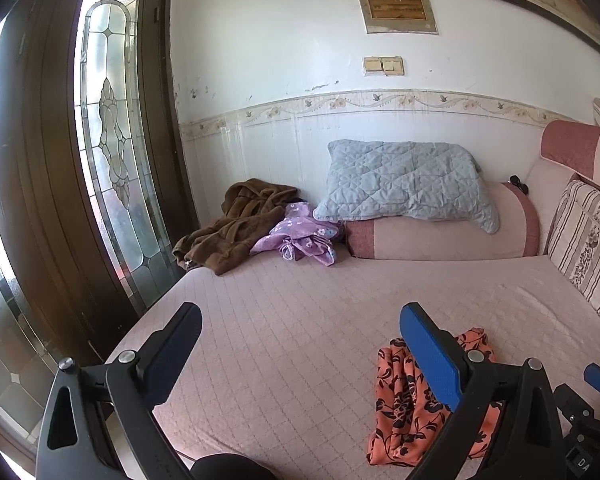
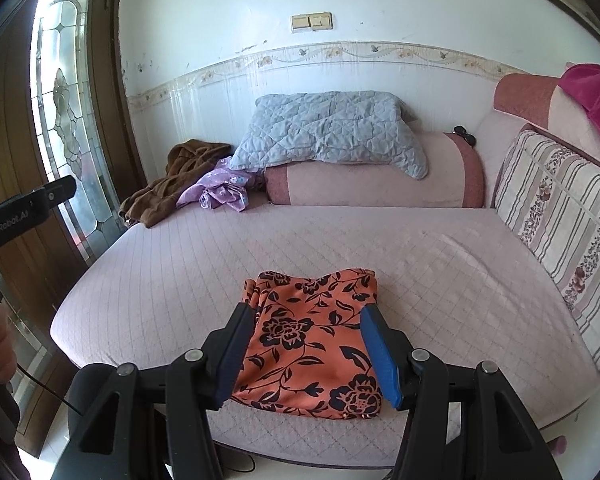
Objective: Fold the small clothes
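Orange cloth w/ black flower print (image 2: 312,340) lay folded on the bed (image 2: 440,280), near the front edge, roughly mid-way along it. It made a rough rectangle; long axis ran from the front edge toward the back of the bed, a bit tilted. Far end looked bunched at its left corner, near end flat and square to the edge.

Right gripper (image 2: 312,356) hung over the cloth, jaws apart approx. the width of the cloth, blue pads on either side of it. Pads didn't look pressed on the fabric, nothing held.

Left gripper (image 1: 300,356) was wide open & empty over bare bed, left of the cloth. In the left wrist view the cloth (image 1: 412,400) sat partly behind that gripper's right finger.

At the back-left corner of the bed: brown robe (image 2: 180,184) and purple garment (image 2: 220,192) in a heap, next to a grey pillow (image 2: 332,132) resting on a pink bolster (image 2: 380,184).
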Available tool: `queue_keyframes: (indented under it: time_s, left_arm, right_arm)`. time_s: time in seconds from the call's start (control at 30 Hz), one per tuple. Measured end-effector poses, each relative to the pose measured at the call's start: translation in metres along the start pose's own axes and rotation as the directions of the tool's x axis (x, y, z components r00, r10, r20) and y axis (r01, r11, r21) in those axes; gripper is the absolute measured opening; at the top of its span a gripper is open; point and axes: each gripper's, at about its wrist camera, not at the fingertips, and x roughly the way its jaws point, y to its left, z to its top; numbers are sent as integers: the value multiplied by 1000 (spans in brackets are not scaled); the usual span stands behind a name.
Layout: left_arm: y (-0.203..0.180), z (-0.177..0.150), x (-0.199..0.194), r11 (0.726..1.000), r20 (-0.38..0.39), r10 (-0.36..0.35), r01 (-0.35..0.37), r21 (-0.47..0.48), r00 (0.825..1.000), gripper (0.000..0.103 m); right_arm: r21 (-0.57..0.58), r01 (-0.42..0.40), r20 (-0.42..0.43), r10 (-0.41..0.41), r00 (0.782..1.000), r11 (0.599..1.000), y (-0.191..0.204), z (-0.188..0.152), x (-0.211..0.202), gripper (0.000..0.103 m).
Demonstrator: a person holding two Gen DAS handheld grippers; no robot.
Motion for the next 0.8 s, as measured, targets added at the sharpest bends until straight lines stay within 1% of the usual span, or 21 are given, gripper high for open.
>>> queue_keyframes:
  time_s: [0.3,0.8]
  left_arm:
    - [3,-6,6,1000,-18,3,-3,-8,1000,99]
    - [3,-6,8,1000,-12,-7,7,0,1000,99]
  right_arm:
    - [-1,5,-10,-5,1000,1000,3,-3,3,60]
    - [-17,-4,-10,4,1000,1000,11,1,10,60]
